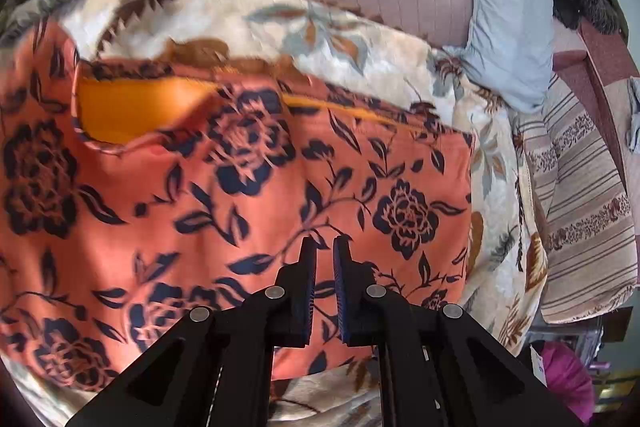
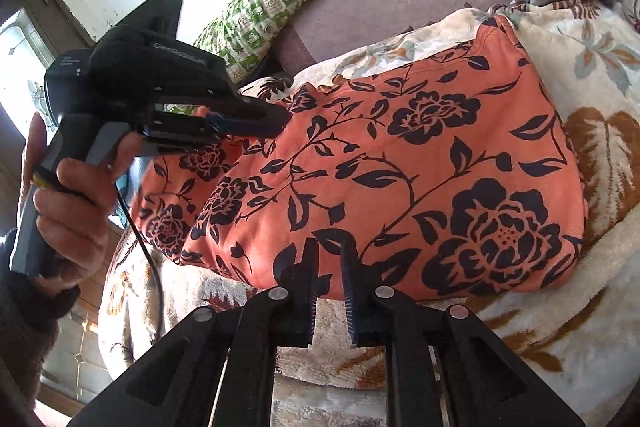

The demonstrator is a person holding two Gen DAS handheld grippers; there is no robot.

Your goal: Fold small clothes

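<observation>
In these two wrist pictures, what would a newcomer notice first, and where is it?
First comes the orange garment with dark flowers, spread on the cream blanket and filling the middle of both views. Next, at the left of the right wrist view, a hand holds the left hand-held gripper at the garment's far edge. Behind lie a green patterned pillow and a pale blue pillow.
</observation>
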